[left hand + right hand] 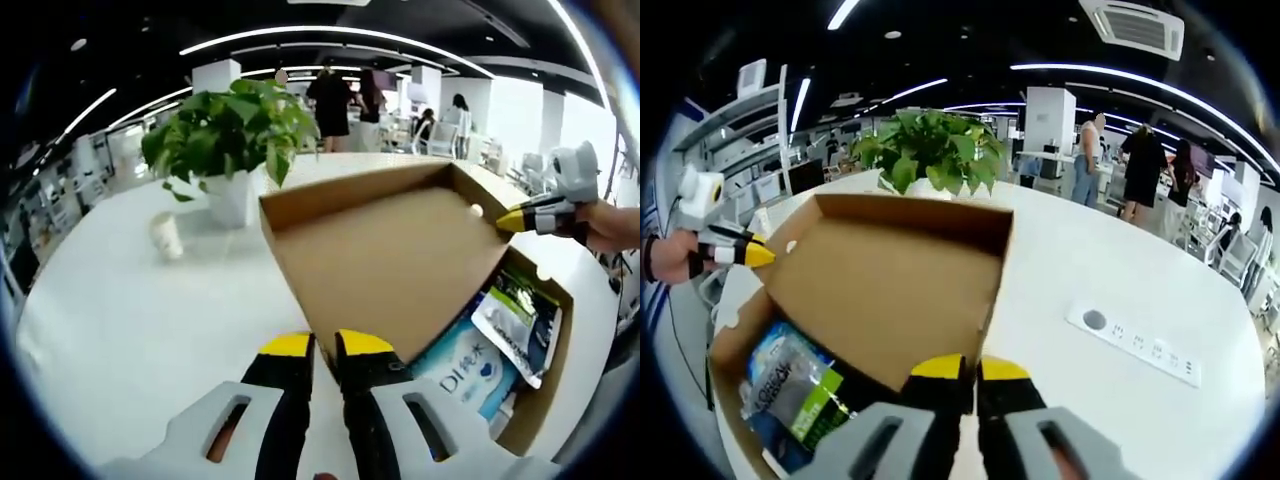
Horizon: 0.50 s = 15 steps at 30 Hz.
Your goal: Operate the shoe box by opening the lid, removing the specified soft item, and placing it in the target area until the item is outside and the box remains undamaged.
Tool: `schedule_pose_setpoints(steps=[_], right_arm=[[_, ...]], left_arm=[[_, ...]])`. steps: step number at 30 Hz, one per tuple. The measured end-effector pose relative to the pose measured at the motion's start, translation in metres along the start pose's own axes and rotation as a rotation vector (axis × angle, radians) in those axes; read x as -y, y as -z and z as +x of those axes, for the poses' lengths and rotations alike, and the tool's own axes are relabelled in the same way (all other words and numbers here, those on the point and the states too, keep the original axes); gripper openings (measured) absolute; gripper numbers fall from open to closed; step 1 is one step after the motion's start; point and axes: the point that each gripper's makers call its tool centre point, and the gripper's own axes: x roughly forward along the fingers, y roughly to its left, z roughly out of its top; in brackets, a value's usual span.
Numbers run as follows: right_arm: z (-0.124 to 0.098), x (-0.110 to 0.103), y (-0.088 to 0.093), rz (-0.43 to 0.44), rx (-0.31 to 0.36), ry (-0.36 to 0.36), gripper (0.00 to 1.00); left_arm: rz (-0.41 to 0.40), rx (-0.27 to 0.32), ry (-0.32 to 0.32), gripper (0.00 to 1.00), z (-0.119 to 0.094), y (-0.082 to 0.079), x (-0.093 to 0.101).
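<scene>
Left claw (327,346) and right claw (969,368) each pinch an edge of the raised lid (385,262) at opposite ends, jaws nearly closed with only cardboard between them. The lid stands half open over one shoe box (540,390) on the white surface (130,330); about three soft packets (490,350) lie below and beyond both claws, neither clearly nearer. One plant (230,130), one paper cup (166,236).

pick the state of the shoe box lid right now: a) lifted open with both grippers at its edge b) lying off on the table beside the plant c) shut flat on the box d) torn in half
a: the cardboard lid is raised over the box, showing packets inside, with the left gripper and right gripper closed at its edge.
</scene>
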Motion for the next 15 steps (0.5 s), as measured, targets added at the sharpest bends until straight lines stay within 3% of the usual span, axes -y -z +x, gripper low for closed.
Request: schedule_pose_setpoints(steps=[15], right_arm=[[0.0036, -0.0004, 0.0045, 0.007, -0.017, -0.003, 0.0]], left_arm=[[0.001, -0.026, 0.001, 0.09, 0.0067, 0.0044, -0.0006]])
